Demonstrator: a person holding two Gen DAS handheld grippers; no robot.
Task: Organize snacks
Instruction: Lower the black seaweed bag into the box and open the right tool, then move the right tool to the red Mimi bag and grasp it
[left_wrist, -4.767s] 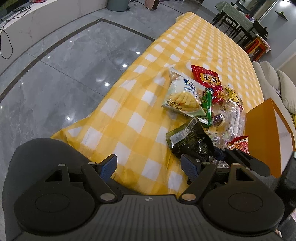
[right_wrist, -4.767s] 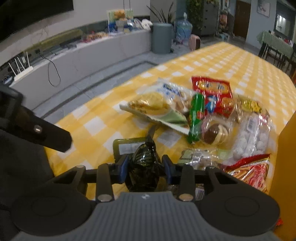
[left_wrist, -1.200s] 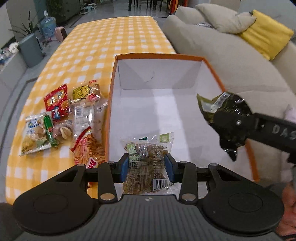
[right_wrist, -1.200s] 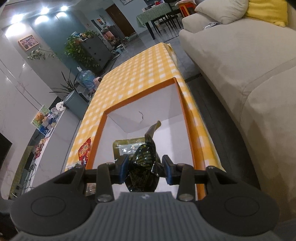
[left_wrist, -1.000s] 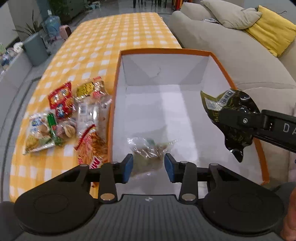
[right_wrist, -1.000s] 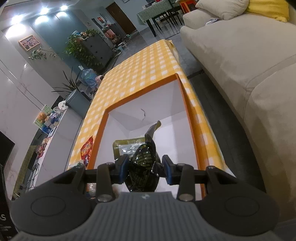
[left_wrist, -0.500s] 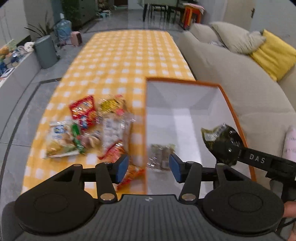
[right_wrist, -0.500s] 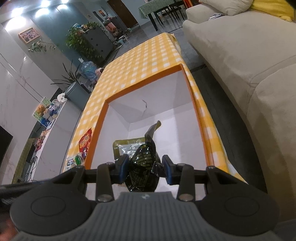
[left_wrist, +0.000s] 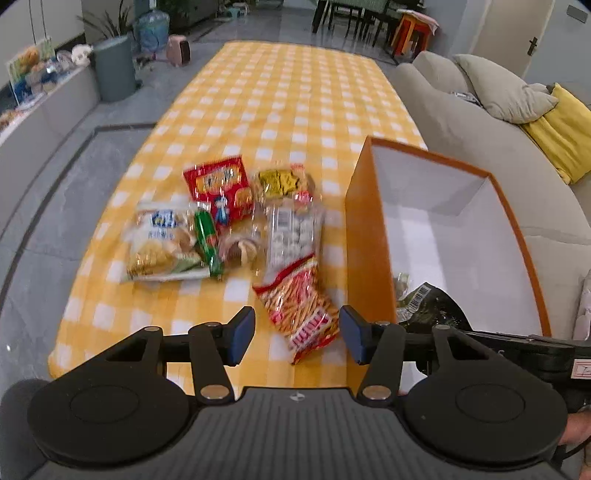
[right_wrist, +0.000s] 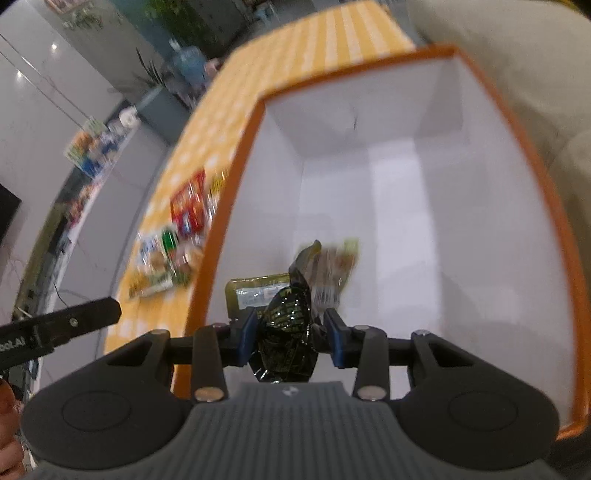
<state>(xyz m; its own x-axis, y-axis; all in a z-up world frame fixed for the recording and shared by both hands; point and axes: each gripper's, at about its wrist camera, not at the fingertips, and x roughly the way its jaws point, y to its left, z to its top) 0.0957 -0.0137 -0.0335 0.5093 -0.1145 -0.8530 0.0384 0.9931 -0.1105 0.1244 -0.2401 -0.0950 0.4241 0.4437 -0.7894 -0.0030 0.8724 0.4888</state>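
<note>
My left gripper (left_wrist: 297, 336) is open and empty, above a red-and-white packet of snack sticks (left_wrist: 299, 306) on the yellow checked tablecloth (left_wrist: 280, 92). More snack packets lie beyond it: a red one (left_wrist: 219, 186), a pale bread bag (left_wrist: 162, 242), a green tube (left_wrist: 207, 240). My right gripper (right_wrist: 291, 334) is shut on a dark green foil packet (right_wrist: 286, 330), held inside the orange box (right_wrist: 236, 184) with white walls. A clear packet (right_wrist: 334, 266) lies on the box floor. The dark packet also shows in the left wrist view (left_wrist: 430, 306).
A grey sofa (left_wrist: 480, 122) with a yellow cushion (left_wrist: 561, 136) runs along the right of the table. The orange box (left_wrist: 364, 236) stands at the table's right edge. A grey bin (left_wrist: 114, 70) and a low counter are at the far left.
My left gripper let go of the clear packet in the box, opened wider and swung left over the snacks on the table. My right gripper moved down into the box with the dark packet.
</note>
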